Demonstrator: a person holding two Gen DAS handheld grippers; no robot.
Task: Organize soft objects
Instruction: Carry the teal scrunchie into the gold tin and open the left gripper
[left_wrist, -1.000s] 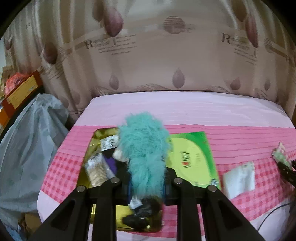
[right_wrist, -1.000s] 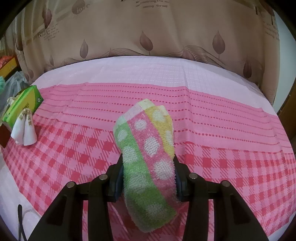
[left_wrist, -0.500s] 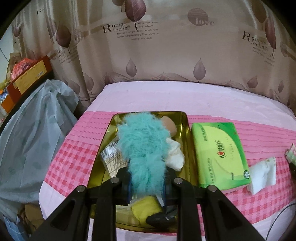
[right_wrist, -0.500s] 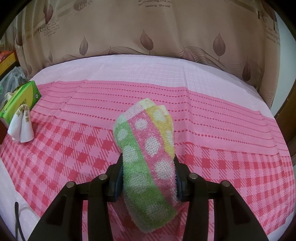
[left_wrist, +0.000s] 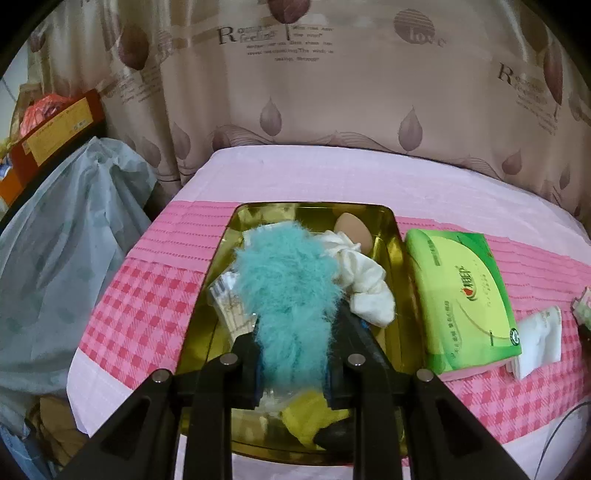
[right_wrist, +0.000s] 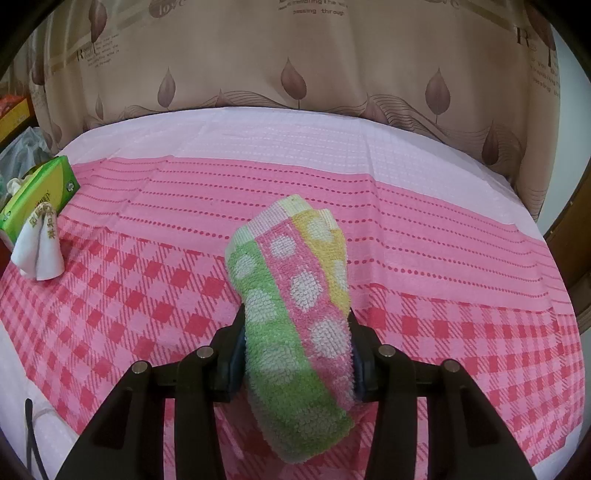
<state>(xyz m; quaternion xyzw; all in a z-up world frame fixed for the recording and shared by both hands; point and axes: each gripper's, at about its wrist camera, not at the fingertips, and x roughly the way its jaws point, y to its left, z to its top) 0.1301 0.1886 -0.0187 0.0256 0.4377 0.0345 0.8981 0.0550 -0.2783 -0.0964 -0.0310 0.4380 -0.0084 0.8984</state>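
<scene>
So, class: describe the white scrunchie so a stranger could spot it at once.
Find the gold tray on the pink checked cloth, left of the green tissue pack. The scrunchie lies inside, at the tray's right side below a beige sponge: the only crumpled white fabric ring.

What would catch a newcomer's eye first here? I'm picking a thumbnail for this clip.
The fluffy teal thing clamped in the left tongs, right above the gold tray of soft bits, draws the eye first. Next comes the rolled polka-dot towel, green, pink and yellow, gripped in the right tongs over the pink checked tablecloth. The bright green tissue pack beside the tray's right edge stands out too.
</scene>
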